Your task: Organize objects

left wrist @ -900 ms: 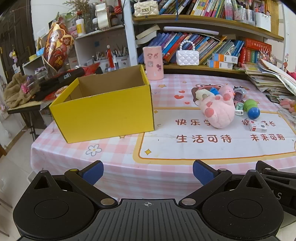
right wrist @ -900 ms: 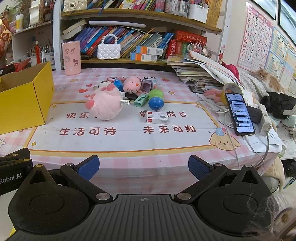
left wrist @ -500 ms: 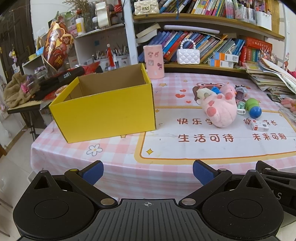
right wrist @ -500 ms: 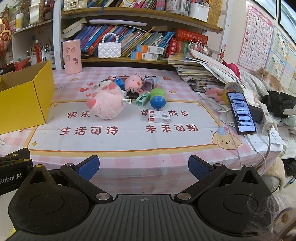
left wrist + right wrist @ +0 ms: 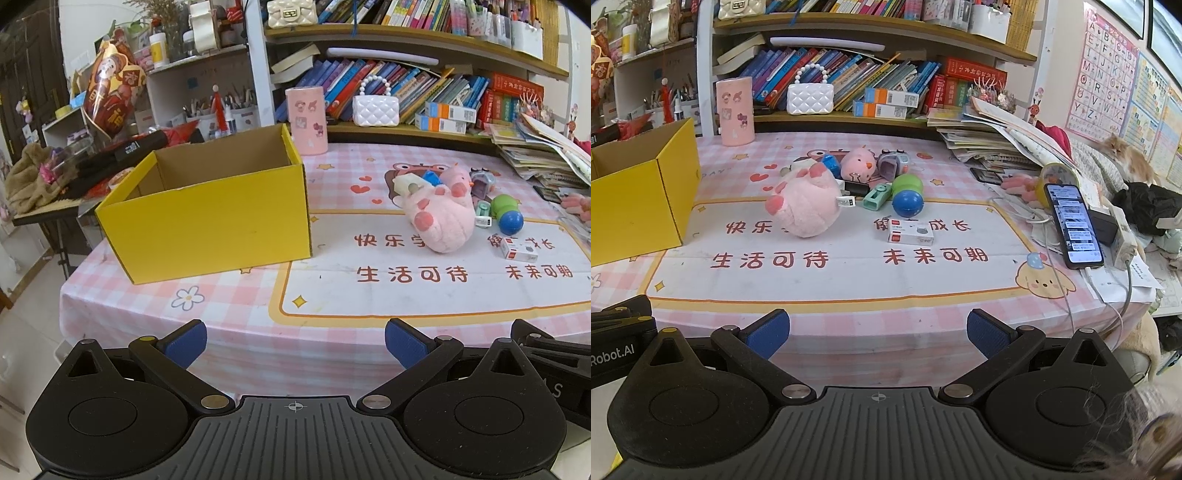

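Left wrist view: the left hand-held gripper (image 5: 295,341) is hovering at the near edge of the desk (image 5: 229,321), jaws spread wide with nothing between the blue pads. The yellow cardboard box (image 5: 207,225) is sitting open-topped on the left part of the desk, its interior showing no contents as far as visible. To its right, well apart, a large pink plush (image 5: 441,221) is lying on the printed mat. Smaller toys are clustering behind and beside it: a green-and-blue ball toy (image 5: 509,216) and a small white-and-red carton (image 5: 517,251) lying flat nearer the front.

Right wrist view: the right hand-held gripper (image 5: 877,330) is likewise hanging wide and empty over the desk's near edge. The large pink plush (image 5: 803,206) is lying centre-left, a smaller pink plush (image 5: 857,164) behind it. A mint-green device (image 5: 877,195) is resting just beside the ball toy (image 5: 907,197). The white-and-red carton (image 5: 910,234) is lying in front of them. A smartphone (image 5: 1073,225) is leaning, screen lit, at the right edge. The box corner (image 5: 642,195) is showing at far left.
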`<state>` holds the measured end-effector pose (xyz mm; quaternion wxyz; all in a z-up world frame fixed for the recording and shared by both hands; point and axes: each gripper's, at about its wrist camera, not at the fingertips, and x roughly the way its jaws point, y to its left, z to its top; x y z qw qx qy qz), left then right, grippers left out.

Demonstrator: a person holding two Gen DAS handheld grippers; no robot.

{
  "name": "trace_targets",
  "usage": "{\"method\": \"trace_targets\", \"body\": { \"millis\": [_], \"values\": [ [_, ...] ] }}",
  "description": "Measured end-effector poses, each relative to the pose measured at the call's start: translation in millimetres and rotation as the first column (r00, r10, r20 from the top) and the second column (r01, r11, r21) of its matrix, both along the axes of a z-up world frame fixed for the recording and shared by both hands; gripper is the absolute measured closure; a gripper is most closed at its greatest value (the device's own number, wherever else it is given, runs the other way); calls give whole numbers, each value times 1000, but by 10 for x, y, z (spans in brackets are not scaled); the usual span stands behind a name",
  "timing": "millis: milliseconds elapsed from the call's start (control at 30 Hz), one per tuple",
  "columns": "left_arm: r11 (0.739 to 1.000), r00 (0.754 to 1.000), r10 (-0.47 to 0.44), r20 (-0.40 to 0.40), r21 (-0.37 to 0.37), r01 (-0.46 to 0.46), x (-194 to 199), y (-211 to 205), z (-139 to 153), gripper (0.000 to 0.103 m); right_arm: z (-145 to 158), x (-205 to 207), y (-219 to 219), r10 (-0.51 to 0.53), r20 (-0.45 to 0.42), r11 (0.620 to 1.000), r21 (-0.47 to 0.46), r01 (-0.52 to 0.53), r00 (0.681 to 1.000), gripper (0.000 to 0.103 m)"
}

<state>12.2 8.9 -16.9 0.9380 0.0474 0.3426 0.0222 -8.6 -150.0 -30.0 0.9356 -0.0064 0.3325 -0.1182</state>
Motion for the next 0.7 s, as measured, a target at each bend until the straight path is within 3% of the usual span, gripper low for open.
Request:
{"method": "trace_targets", "body": {
  "millis": [700],
  "values": [
    [1000, 1000, -4, -13, -3, 4, 32, -16, 31, 0, 50, 25, 16, -5, 2, 1000, 0, 5, 1000, 0]
  ]
}}
